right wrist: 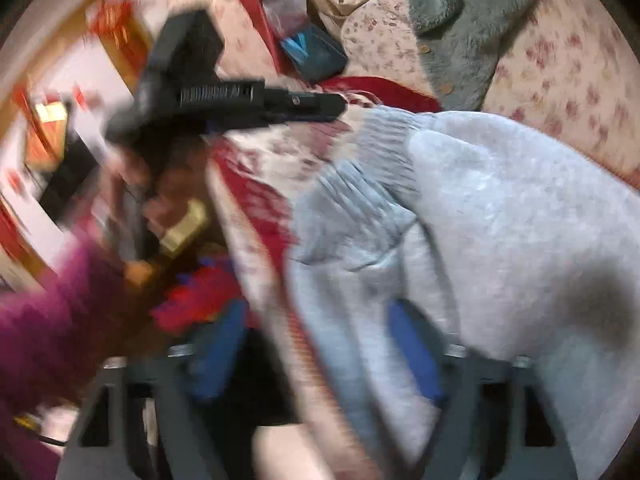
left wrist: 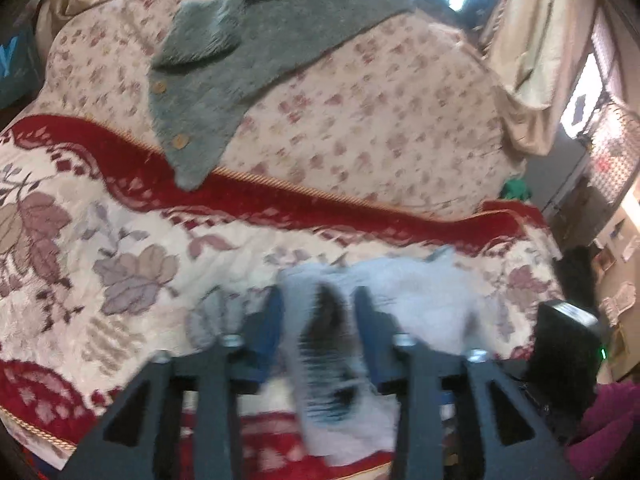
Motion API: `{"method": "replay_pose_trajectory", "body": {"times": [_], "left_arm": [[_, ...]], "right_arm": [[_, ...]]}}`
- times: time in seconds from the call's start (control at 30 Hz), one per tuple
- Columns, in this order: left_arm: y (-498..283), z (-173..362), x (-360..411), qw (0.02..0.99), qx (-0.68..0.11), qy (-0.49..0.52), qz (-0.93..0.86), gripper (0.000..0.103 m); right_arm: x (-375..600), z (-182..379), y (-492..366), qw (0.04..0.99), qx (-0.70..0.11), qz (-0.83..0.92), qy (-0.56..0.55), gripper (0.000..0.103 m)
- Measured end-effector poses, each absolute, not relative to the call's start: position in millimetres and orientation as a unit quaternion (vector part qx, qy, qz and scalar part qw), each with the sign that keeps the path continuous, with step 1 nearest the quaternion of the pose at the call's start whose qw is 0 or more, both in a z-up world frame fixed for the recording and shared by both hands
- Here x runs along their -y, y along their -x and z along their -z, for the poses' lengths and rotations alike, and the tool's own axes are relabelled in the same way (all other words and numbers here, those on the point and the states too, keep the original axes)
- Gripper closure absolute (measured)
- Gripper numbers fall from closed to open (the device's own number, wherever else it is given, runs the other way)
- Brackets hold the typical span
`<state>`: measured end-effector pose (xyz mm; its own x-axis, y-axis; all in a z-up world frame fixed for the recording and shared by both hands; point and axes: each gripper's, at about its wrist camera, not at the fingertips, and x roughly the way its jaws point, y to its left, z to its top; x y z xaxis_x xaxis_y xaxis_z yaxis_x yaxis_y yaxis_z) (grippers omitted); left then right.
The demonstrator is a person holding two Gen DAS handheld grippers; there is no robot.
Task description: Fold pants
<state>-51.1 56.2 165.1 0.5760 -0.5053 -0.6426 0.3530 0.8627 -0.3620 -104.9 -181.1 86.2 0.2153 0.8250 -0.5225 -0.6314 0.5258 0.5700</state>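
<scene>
Left gripper (left wrist: 316, 320) pinches a fold of the grey sweatpants (right wrist: 500, 216) | right gripper (right wrist: 320, 344) grips their edge | sweatpants lie on floral red-bordered bedspread (left wrist: 160, 240) | grey cardigan (left wrist: 256, 52) beyond

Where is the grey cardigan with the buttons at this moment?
In the left wrist view the grey cardigan lies at upper centre on the floral bed cover, its lower corner reaching the red border, far beyond the light grey pants.
</scene>
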Motion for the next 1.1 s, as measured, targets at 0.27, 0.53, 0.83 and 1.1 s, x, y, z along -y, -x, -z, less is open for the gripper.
{"method": "replay_pose_trajectory", "body": {"times": [0.27, 0.53, 0.83, 1.1], "left_arm": [[88.2, -184.0, 15.9, 0.871, -0.372, 0.071, 0.313, 0.051], [106.9, -153.2, 60.4, 0.866, -0.406, 0.018, 0.291, 0.050], [123.8, -104.6, 36.6, 0.850, -0.453, 0.033, 0.265, 0.050], [130.1, -92.3, 28.8, 0.860, -0.439, 0.038, 0.258, 0.050]], "right_arm": [[243.3, -122.9, 124.1, 0.836, -0.378, -0.376, -0.128, 0.019], [285.7, -117.7, 91.3, 0.891, -0.390, -0.214, -0.088, 0.019], [258.6, -96.4, 56.1, 0.916, -0.372, -0.150, -0.005, 0.014], [247.4, -79.8, 32.5, 0.920, -0.371, -0.127, 0.023, 0.003]]}}
